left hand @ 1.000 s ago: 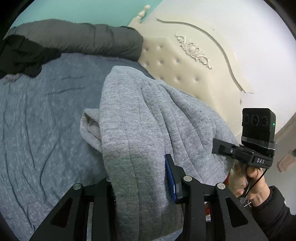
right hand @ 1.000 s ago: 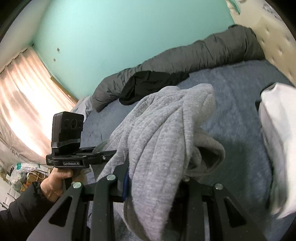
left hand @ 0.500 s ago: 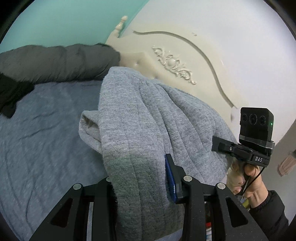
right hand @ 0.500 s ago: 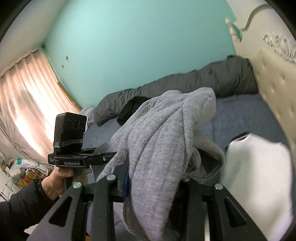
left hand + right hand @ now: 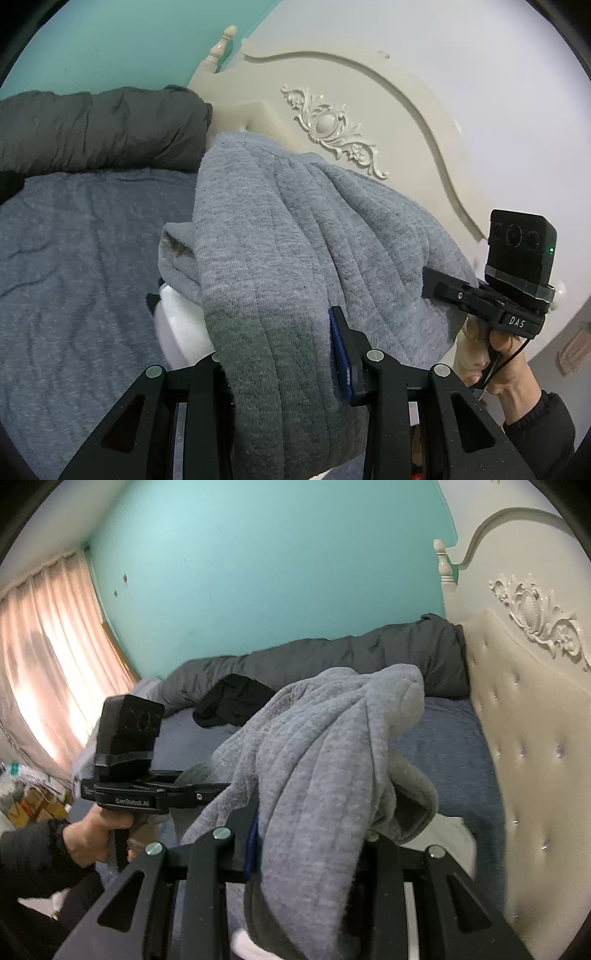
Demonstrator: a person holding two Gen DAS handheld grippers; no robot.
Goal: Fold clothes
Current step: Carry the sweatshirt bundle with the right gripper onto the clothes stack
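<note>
Left wrist view
Bed surface: a blue-grey heathered quilted bedspread [image 5: 74, 258], wrinkled, fills the left half.
Far edge: a rolled dark grey puffy duvet [image 5: 99, 129] lies along the back of the bed, against a teal painted wall [image 5: 110, 40].
Headboard: a cream carved wooden headboard [image 5: 369, 92] with a floral scroll ornament rises at right, beneath a white wall.
Garment: a thick light grey ribbed knit sweater [image 5: 295, 240] is bunched and lifted above the bed, spanning both tools.
Left gripper [image 5: 284, 354]: its black jaws are closed partway on the sweater's darker hem.
Beneath: a white folded cloth [image 5: 181, 325] shows under the sweater.
Right gripper [image 5: 443, 284]: held in a hand at far right; its tips are buried in the sweater, so I cannot tell their gap here.

Right wrist view
Room: pale pink curtains [image 5: 44, 657] glow at left; teal wall behind; the headboard's tufted cream panel at right.
Bed: a crumpled black garment [image 5: 232, 701] rests by the duvet.
Right gripper: jaws clamp a thick fold of the sweater.
Left gripper: its tips are hidden in the fabric.
</note>
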